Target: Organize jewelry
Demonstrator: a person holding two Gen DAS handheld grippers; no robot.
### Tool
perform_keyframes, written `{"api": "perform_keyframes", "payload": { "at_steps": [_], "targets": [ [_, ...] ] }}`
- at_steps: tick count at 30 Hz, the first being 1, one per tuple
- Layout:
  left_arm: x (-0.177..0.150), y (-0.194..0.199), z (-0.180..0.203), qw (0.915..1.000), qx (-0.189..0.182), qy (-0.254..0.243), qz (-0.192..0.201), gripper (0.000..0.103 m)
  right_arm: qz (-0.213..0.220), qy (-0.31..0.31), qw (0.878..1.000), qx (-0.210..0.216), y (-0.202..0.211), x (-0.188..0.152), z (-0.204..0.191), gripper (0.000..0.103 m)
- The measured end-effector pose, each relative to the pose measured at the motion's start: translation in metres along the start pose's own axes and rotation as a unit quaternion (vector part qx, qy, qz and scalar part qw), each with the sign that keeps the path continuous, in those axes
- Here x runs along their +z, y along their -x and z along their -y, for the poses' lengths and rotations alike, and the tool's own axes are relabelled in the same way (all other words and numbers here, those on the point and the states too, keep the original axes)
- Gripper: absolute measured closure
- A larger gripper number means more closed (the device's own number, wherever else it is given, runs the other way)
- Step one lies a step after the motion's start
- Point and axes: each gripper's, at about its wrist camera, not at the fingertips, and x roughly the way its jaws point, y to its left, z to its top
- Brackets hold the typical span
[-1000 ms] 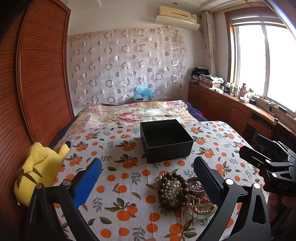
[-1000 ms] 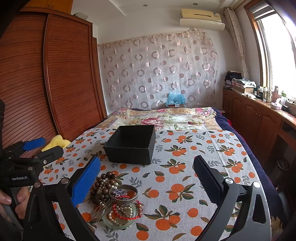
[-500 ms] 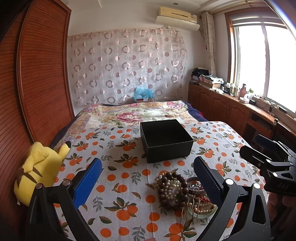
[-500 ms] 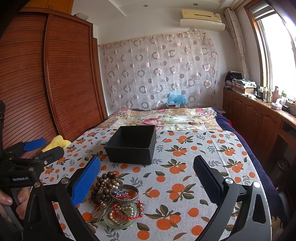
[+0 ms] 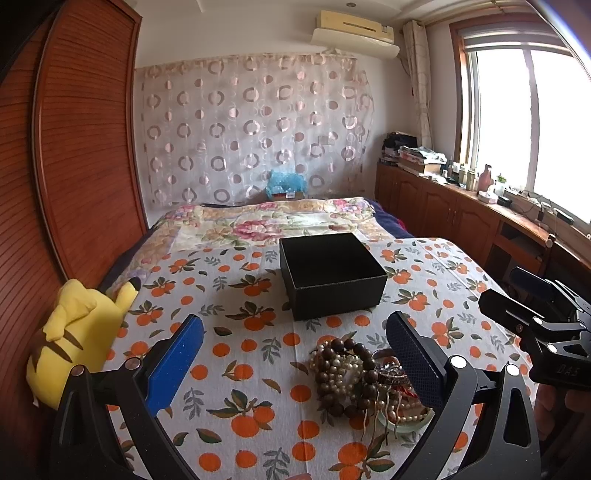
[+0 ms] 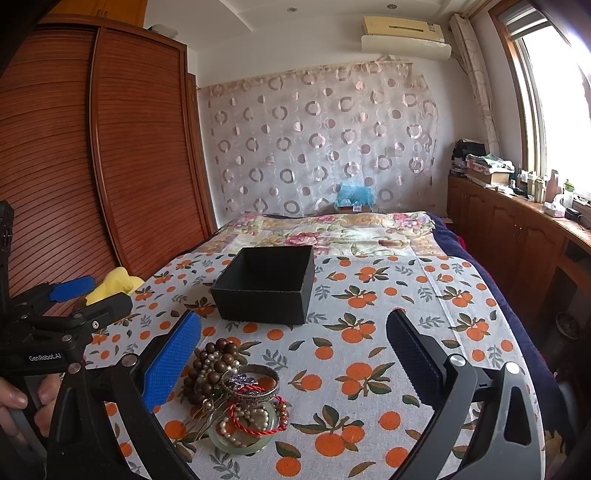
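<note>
The left gripper (image 5: 295,354) and right gripper (image 6: 295,354) are held with fingers apart above the jewelry (image 6: 236,391) near the box (image 6: 266,284).

An orange-print cloth (image 5: 236,373) covers the near part of the bed, with a floral quilt (image 5: 266,225) beyond it toward the far edge. A yellow plush toy (image 5: 74,332) sits at the bed's left edge, against the slatted wooden wardrobe (image 5: 74,155). A sheer curtain with ring patterns (image 6: 317,147) hangs on the far wall under an air conditioner (image 6: 404,35). Wooden cabinets (image 6: 517,236) with cluttered tops run below the window (image 5: 532,118) along the right side.
</note>
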Motion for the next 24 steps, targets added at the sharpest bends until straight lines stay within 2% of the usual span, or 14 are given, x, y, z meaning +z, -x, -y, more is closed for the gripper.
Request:
{"api": "perform_keyframes", "payload": {
  "at_steps": [24],
  "targets": [
    [-0.0007,-0.0003,0.0007,1.0,-0.001,0.0,0.0,0.007,0.0,-0.001,1.0,0.001,-0.0003,0.0004,-0.0009,0.003]
  ]
}}
